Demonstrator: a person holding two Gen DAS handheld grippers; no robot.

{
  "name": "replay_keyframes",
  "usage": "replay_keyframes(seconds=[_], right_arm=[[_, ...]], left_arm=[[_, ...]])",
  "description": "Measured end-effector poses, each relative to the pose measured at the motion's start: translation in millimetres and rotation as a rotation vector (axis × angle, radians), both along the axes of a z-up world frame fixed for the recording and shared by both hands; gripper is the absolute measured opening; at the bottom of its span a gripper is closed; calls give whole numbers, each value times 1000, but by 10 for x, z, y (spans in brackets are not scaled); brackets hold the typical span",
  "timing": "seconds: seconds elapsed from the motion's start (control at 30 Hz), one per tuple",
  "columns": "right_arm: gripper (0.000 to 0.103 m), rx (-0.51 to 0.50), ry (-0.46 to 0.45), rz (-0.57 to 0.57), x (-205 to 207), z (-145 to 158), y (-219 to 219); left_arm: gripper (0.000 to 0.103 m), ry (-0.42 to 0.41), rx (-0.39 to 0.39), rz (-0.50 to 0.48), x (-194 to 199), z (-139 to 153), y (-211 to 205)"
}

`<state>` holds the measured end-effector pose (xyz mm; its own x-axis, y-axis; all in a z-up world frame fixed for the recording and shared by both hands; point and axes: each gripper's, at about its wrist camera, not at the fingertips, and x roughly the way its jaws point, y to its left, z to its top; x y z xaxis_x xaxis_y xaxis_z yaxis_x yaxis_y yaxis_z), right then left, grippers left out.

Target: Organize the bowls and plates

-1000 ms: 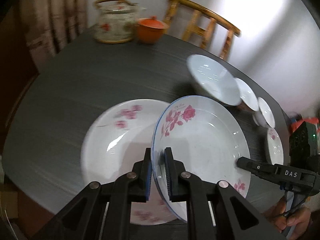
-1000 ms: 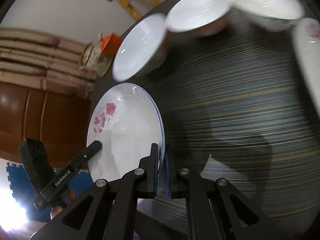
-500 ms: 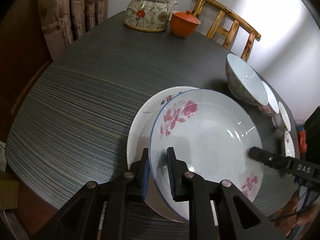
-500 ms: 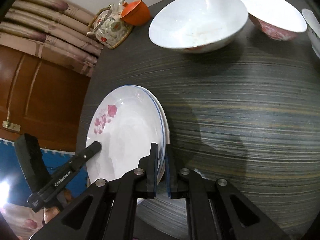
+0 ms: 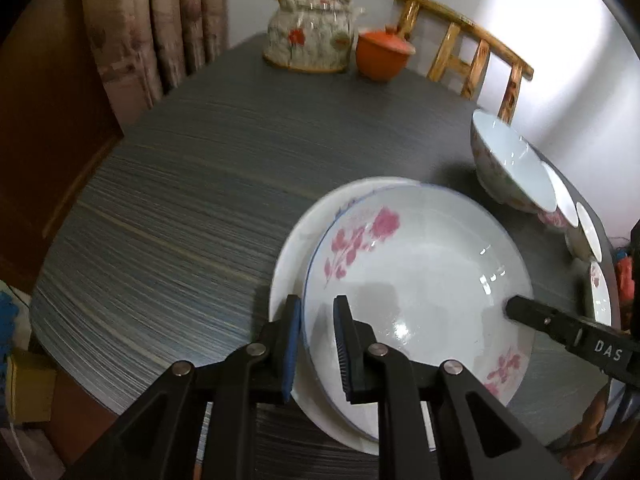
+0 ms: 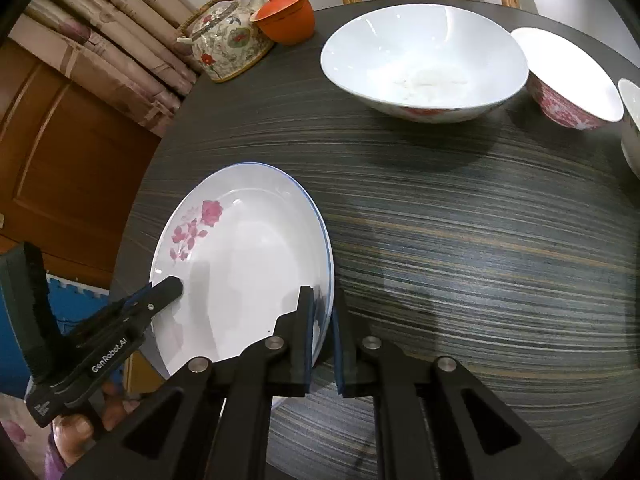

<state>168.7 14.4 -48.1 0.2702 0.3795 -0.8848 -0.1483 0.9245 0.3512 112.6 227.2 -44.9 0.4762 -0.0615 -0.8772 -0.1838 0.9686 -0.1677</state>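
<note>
The left gripper (image 5: pixel 316 344) has its jaws opening, a clear gap showing on either side of the rim of the blue-rimmed plate (image 5: pixel 420 276) that stands between its blue pads; the pads no longer press on it. The right gripper (image 6: pixel 322 340) sits at the opposite edge of the same plate, its jaws narrow with the rim between them; whether the pads truly pinch the porcelain cannot be told, though the gap is slight. The blue-rimmed plate, painted with pink roses, lies on top of a second white plate (image 5: pixel 296 248), whose edge peeks out on the left and far side in the left wrist view; the pair rests near the front edge of the dark striped table (image 5: pixel 180 208). Beyond the plates, on the right side of the table, stands a large white bowl (image 6: pixel 424 64) with red flowers outside, and just beside it a smaller bowl with a red pattern (image 6: pixel 568 80), then the edge of another bowl (image 6: pixel 632 124) at the border of the view. At the far end of the table sit a floral teapot (image 5: pixel 310 36) with a woven handle and an orange lidded cup (image 5: pixel 382 54), touching or nearly so. A wooden chair (image 5: pixel 472 52) stands behind the table, and a curtain (image 5: pixel 160 32) hangs at the left.
</note>
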Motion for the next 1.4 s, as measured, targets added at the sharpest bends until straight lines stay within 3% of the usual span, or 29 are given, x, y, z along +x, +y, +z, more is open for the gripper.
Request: replay_keyframes(seconds=[0.07,0.27,0.33,0.43,0.5,0.6,0.7,0.83,0.93,1.07,1.2,1.4], right_arm=[[11,12,-3,-3,-2,-7,-19],[11,21,-7,-2,-4,-10,-16],[11,42,-3,-9,-7,-3,-39],[11,99,-30,-41,-55,80,-190],[11,144,-47,-63,-95,157,-324],[12,172,-59,-94,-177,247,-541],[12,211,-72,-111,-301,320,-770],[12,203,-101,-163,-610,395,-1240],[14,173,-118,-251,-865,436,-1752],[32,127,-140,-423,-1229,528,-2647],[35,66,-138,-534,-1353,542,-3319],[35,102,-103,-583,-1262,408,-3890]], left_arm=[[26,-6,-25,0,1,24,28],[26,-10,-31,3,-14,32,54],[27,-13,-5,11,-21,71,34],[31,-58,96,-7,-43,212,-38],[42,-101,133,-1,-59,316,-37],[45,-105,93,2,-67,358,-4],[45,-164,35,-29,-125,496,-93],[45,-186,42,-178,-133,672,-604],[46,-172,-18,-303,-131,739,-1063],[46,-116,-149,-426,-32,734,-1792],[46,-62,-216,-470,143,618,-2418],[46,29,-236,-508,435,389,-3116]])
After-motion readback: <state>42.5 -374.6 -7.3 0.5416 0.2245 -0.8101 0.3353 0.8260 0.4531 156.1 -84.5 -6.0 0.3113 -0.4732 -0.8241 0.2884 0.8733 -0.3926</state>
